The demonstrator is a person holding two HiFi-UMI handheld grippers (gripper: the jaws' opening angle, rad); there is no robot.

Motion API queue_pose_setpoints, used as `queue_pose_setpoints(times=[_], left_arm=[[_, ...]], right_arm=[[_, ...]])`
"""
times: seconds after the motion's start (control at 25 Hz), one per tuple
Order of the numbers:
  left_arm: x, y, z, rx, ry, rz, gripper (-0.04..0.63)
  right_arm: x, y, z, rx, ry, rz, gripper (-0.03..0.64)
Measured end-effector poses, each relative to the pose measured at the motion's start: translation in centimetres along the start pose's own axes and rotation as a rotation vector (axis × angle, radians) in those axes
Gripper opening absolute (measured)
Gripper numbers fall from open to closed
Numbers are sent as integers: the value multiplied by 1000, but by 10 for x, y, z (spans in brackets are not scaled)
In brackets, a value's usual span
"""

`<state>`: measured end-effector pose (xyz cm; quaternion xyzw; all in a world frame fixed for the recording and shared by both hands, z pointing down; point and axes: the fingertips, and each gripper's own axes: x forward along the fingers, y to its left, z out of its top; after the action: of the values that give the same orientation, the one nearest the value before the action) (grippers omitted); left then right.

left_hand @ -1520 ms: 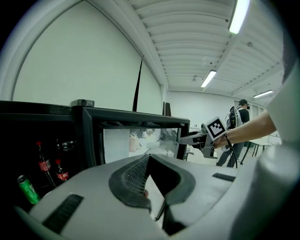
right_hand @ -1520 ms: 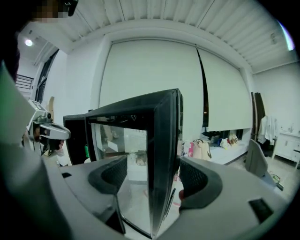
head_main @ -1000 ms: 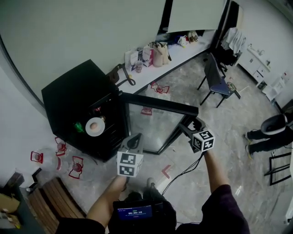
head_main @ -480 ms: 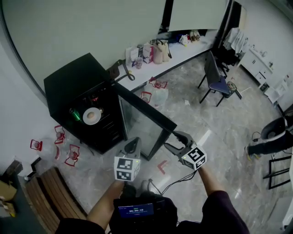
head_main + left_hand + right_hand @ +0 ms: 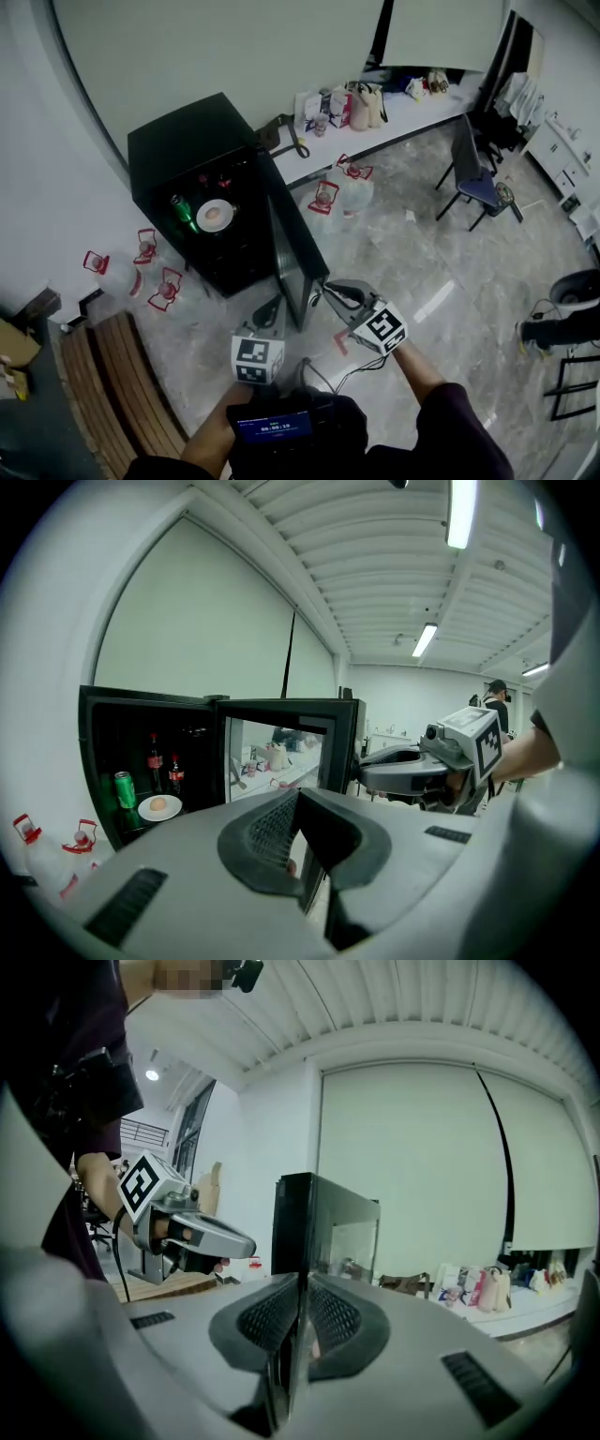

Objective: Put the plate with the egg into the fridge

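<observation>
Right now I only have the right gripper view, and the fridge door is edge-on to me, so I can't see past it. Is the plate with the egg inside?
Observer: Yes. The plate with the egg on it sits inside the fridge.
Operator: Anything crowding it?
Observer: A green can stands beside it, at its left in the left gripper view. I cannot tell whether they touch.
Operator: And how does the door stand?
Observer: The door is wide open, roughly square to the fridge front.
</observation>
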<state>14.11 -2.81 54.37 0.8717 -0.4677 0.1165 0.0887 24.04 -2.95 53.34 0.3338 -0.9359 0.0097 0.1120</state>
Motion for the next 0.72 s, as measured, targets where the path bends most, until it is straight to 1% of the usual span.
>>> queue_pose_setpoints(times=[0.16,0.24,0.36,0.48,0.56,0.64,0.72], left_arm=[[-17,15,-1,-8,-1,46,8],[-28,24,1,-15,0,75,8],[-42,40,-1,-26,-3,127,9],[-54,57,-5,-46,-7,180,9],[-60,67,-6,-58,-12,209,9],[-64,74,-7,-66,-15,226,9],[-63,79,-6,-74,-18,233,9]], right_arm=[[26,32,9,-5,-34,91,29],[40,51,17,12,-54,136,8],[61,76,31,20,-86,196,8],[80,85,40,9,-125,220,8],[87,88,47,21,-122,231,8],[93,90,50,28,-107,239,8],[99,89,48,12,-113,240,8]])
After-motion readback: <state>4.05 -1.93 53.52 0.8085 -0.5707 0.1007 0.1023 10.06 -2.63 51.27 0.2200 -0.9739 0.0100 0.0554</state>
